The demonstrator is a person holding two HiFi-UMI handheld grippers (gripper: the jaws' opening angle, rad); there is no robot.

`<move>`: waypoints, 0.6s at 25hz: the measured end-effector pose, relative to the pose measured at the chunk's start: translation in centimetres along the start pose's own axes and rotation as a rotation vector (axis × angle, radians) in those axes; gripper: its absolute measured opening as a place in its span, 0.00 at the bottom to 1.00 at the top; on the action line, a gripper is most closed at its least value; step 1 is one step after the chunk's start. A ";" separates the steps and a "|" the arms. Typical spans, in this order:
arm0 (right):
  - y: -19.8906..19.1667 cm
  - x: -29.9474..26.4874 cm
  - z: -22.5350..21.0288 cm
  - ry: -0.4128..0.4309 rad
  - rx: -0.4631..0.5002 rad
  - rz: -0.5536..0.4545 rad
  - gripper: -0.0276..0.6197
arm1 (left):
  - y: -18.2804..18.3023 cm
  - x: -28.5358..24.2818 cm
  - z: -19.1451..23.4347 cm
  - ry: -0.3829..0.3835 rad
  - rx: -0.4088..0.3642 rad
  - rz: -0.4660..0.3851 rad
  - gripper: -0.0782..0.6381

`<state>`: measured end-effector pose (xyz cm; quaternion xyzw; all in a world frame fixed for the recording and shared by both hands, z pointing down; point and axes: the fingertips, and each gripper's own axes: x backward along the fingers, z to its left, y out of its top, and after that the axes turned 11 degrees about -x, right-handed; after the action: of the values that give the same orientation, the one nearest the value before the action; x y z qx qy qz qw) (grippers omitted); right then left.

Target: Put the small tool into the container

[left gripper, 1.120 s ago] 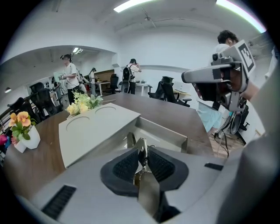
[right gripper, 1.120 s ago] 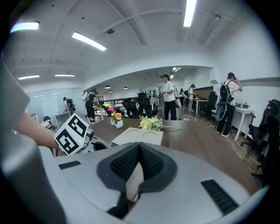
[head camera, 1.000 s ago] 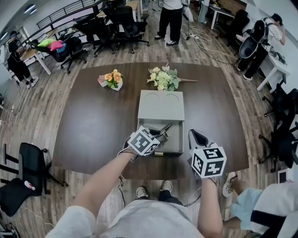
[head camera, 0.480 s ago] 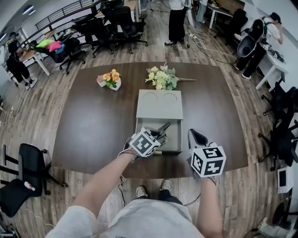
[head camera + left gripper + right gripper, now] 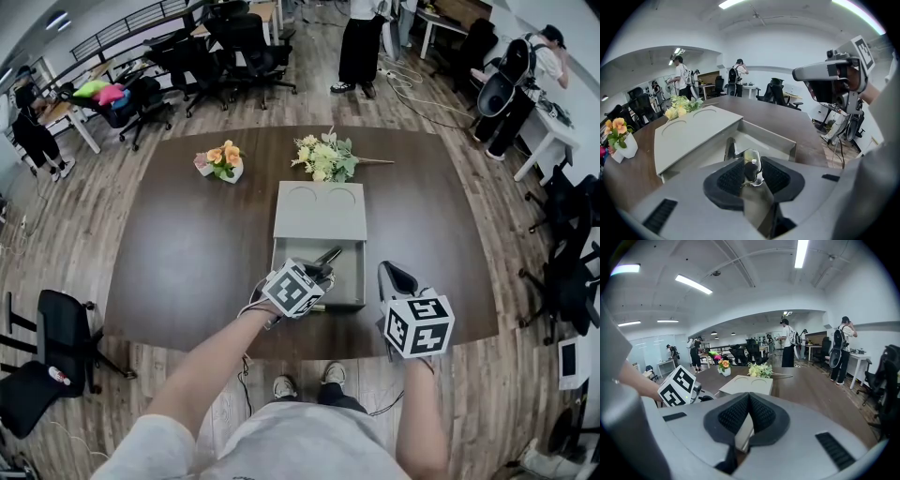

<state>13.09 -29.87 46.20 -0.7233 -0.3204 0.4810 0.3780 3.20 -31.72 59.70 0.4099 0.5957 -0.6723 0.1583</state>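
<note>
A grey box (image 5: 319, 211) with two round dents in its lid stands mid-table, its drawer (image 5: 349, 279) pulled out toward me. My left gripper (image 5: 323, 262) hangs over the open drawer (image 5: 768, 138). A small shiny metal tool (image 5: 751, 168) stands between its black pads (image 5: 731, 177). The jaws are opening and the pads look slack around the tool, whose far end points down into the drawer. My right gripper (image 5: 398, 277) waits to the right of the drawer near the table's front edge. Its pads (image 5: 764, 413) meet with nothing between them.
On the dark brown table (image 5: 187, 253), a white vase of orange flowers (image 5: 223, 161) stands at the back left. A pale bouquet (image 5: 326, 157) lies just behind the box. Office chairs and standing people surround the table, and the front edge runs right below both grippers.
The left gripper has stayed over the open drawer with the tool between its jaws. The right gripper has not moved. A person at the far end has walked a little to the right.
</note>
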 end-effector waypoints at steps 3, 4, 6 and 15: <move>-0.2 0.1 0.0 -0.001 0.001 0.003 0.05 | -0.1 0.1 0.0 0.002 0.006 -0.001 0.27; -0.3 0.1 0.0 -0.001 0.001 0.004 0.05 | -0.1 0.1 0.0 0.002 0.008 -0.002 0.27; -0.3 0.0 0.0 -0.001 0.002 0.005 0.05 | -0.1 0.0 0.0 0.004 0.013 -0.005 0.27; 0.0 0.2 0.1 0.003 0.004 0.004 0.05 | 0.4 1.1 0.2 0.008 0.064 -0.041 0.27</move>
<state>13.03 -29.70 46.12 -0.7238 -0.3174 0.4813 0.3791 2.68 -31.72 58.61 0.4052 0.5829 -0.6924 0.1289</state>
